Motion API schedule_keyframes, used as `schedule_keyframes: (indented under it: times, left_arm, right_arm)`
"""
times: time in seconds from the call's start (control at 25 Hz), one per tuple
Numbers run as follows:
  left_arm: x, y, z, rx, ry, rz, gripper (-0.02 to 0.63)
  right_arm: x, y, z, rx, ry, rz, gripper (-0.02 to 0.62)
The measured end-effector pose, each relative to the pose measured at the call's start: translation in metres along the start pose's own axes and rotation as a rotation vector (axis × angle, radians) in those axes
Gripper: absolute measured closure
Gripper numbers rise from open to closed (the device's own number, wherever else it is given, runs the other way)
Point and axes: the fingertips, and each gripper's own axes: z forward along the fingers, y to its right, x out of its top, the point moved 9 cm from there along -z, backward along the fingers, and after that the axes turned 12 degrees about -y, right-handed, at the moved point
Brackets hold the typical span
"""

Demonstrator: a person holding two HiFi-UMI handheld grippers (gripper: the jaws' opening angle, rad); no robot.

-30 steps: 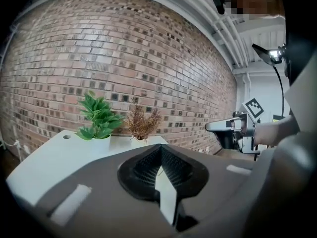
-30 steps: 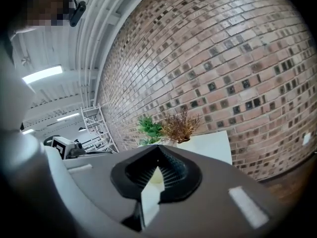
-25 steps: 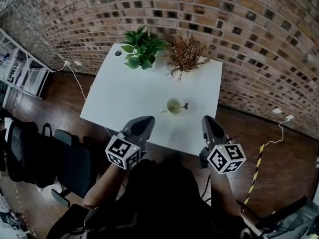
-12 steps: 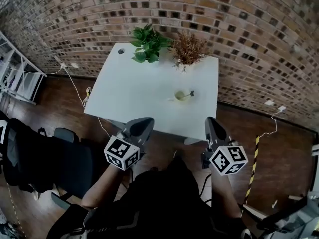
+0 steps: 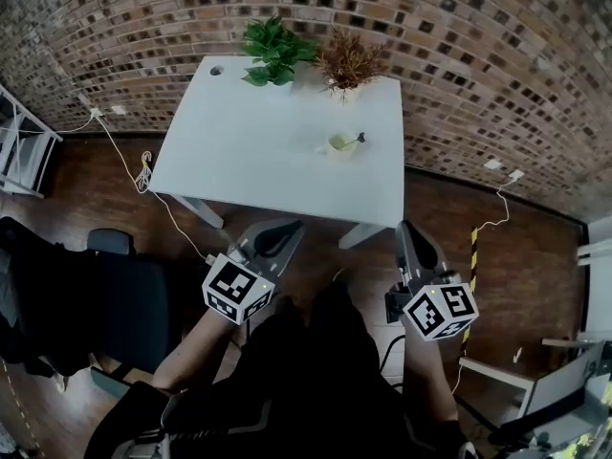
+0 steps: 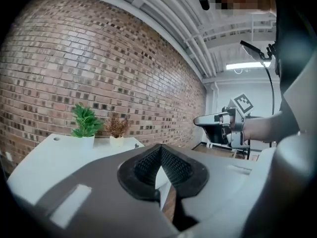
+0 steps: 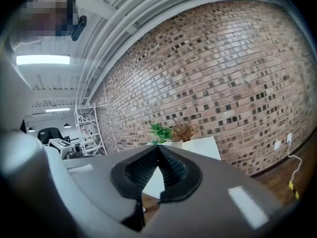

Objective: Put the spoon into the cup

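Observation:
A pale green cup stands on the white table, near its right side. The spoon rests in the cup with its handle sticking out to the right. Both grippers hang over the wooden floor, well short of the table's near edge. My left gripper is shut with nothing in it, its pads meeting at the tip. The right gripper is also shut and empty. From the left gripper view, the right gripper shows off to the right.
A green potted plant and a dried brown plant stand at the table's far edge against the brick wall. A black office chair is at my left. Cables trail on the floor, and striped tape lies at the right.
The table with the cup and spoon has drawn farther away and up in the head view. Both grippers have come back from its edge, still shut and empty.

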Motion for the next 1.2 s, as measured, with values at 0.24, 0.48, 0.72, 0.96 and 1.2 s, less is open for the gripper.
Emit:
schedule_keyframes:
  times: [0.24,0.48,0.72,0.96,1.2]
  left_arm:
    - [-0.002,0.025,-0.018,-0.005,0.012,0.013,0.612]
    - [0.011,0.06,-0.027,0.056,0.046,-0.041,0.612]
    - [0.023,0.11,-0.03,0.104,0.081,-0.071,0.612]
    - [0.028,0.156,-0.036,0.147,0.086,-0.089,0.612]
    - [0.021,0.172,-0.046,0.141,0.078,-0.062,0.612]
  right_arm:
    - [-0.007,-0.009,-0.031,0.006,0.014,-0.017,0.589]
    - [-0.006,0.004,-0.063,0.045,0.026,-0.012,0.589]
    - [-0.004,0.028,-0.102,0.069,0.008,-0.052,0.589]
    - [-0.008,0.037,-0.132,0.144,0.022,-0.057,0.589]
    - [-0.014,0.038,-0.149,0.112,0.036,-0.061,0.589]
